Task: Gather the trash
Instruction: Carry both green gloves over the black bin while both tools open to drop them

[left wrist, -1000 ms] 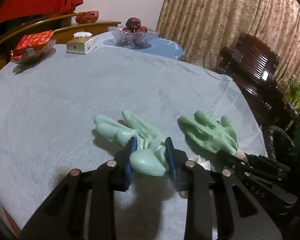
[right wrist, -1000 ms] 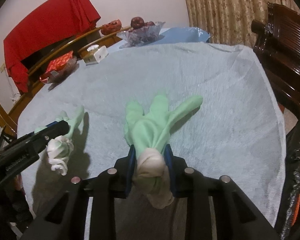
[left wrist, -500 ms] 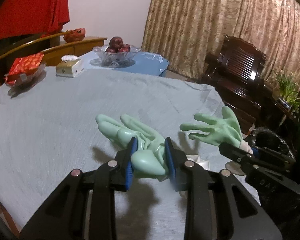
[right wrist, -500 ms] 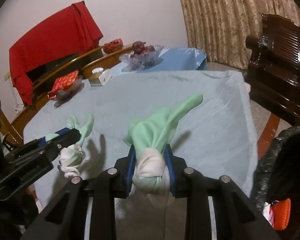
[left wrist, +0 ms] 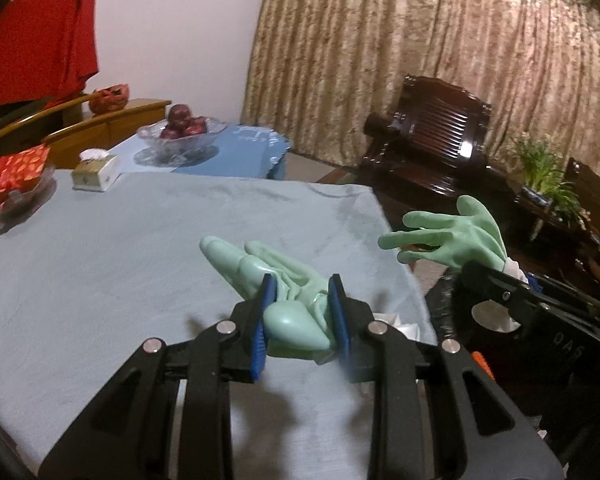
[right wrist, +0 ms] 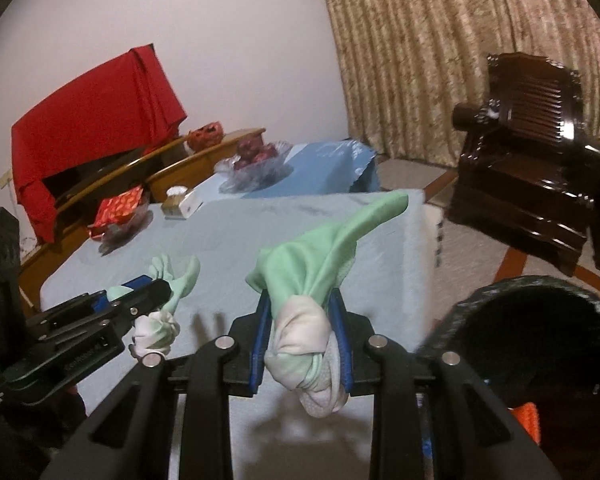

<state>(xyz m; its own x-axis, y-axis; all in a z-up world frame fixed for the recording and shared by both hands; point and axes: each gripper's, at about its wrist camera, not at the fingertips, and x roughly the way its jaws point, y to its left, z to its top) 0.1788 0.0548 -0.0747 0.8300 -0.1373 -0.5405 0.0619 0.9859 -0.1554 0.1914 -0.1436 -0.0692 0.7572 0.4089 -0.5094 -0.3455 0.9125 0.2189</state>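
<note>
Left tongs pinching green rubber glove above surface. Right tongs pinching second glove by white cuff. Right wrist view alone shows black-lined bin mouth.

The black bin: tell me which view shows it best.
The right wrist view: the black bin shows its open, bag-lined mouth beside the table. The left wrist view shows only part of its rim, behind the right gripper.

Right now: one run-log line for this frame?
left gripper: shut on green glove | right gripper: shut on second green glove | black bin: beside table
</note>
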